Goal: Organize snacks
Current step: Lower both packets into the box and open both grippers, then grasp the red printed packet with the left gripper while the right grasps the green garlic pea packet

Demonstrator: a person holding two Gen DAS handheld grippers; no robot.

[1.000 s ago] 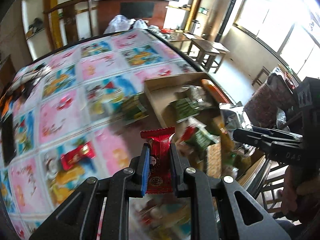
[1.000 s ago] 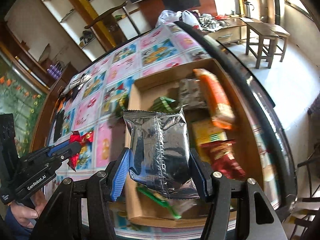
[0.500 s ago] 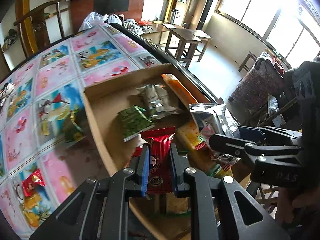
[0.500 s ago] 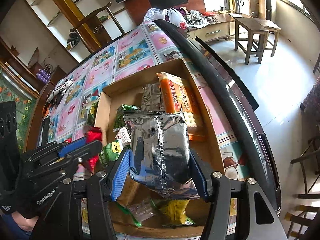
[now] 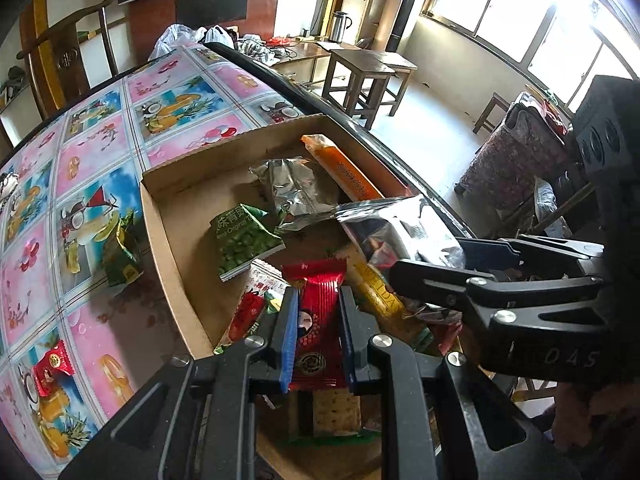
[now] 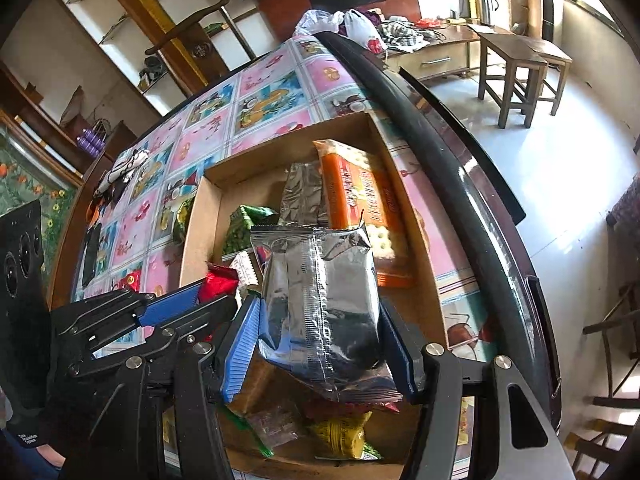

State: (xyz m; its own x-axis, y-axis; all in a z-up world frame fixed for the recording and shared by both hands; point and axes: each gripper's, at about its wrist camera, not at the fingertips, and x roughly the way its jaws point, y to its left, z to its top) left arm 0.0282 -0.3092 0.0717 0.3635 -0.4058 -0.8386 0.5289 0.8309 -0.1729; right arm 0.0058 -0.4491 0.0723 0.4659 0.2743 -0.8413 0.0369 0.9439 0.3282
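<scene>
Both claws now hover over one box (image 5: 168, 216), each gripping one packet.

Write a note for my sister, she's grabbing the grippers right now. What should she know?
Left gripper: shut on a red snack packet, over the cardboard box.
Right gripper: shut on a silver foil pack, also over the box.
Done: several snacks already lie in the box.
Left: drop both in, then fetch the green packet and small red candy from the tablecloth.
</scene>
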